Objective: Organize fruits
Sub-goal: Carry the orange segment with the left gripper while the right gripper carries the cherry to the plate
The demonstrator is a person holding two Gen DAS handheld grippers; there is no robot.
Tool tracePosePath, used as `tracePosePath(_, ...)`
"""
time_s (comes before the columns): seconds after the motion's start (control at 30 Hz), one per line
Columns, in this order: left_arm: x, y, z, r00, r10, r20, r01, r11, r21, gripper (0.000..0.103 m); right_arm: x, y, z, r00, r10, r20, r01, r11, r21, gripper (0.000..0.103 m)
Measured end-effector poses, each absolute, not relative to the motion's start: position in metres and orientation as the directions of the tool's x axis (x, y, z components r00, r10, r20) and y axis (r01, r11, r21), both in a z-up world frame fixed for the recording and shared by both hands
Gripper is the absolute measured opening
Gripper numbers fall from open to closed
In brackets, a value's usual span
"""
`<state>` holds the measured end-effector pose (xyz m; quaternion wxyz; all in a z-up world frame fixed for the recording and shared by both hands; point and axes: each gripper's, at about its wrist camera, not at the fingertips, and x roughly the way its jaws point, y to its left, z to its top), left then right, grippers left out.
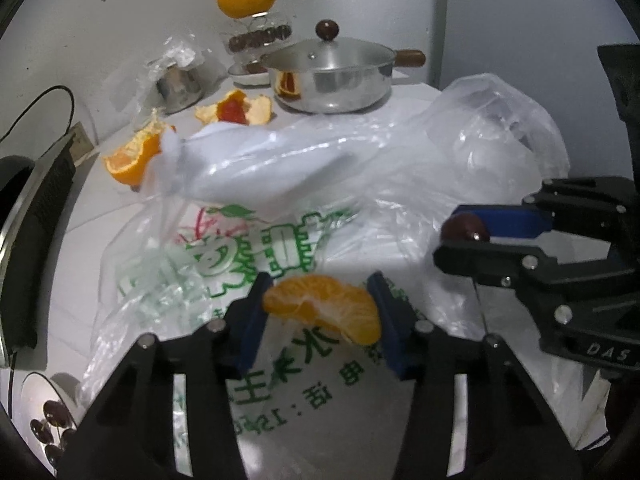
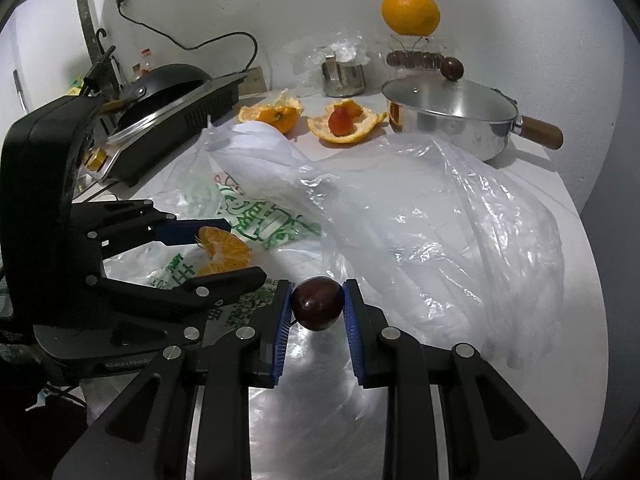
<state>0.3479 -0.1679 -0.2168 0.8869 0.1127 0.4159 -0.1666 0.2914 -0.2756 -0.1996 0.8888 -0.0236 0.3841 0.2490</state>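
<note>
A peeled orange piece (image 1: 320,300) of several segments sits between the blue pads of my left gripper (image 1: 320,314), which is shut on it above a printed plastic bag (image 1: 280,392). The right wrist view shows the same orange piece (image 2: 224,246) in the left gripper (image 2: 244,250) at the left. My right gripper (image 2: 318,302) is shut on a small dark red round fruit (image 2: 318,308), with both pads pressing its sides. In the left wrist view, that right gripper (image 1: 448,234) holds the dark fruit (image 1: 464,229) at the right.
Crumpled clear plastic bags (image 2: 440,216) cover the white counter. At the back stand a lidded steel pot (image 2: 448,116), a whole orange (image 2: 410,11) on a glass stand, a steel cup (image 2: 344,76) and orange peels (image 2: 344,124). A black cooker (image 2: 172,100) is at left. Dark fruits (image 1: 48,428) lie in a dish.
</note>
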Motion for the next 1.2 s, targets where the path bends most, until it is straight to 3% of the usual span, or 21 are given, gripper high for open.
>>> tracePosePath(1.2, 0.264, -0.082, -0.156, 0.721, -0.178, -0.669, 0.298, 0.952, 0.068, 0.050, 0.228, -0.201, -0.147, 0.620, 0.446, -0.646, -0.545, 0.836, 0.054, 0.027)
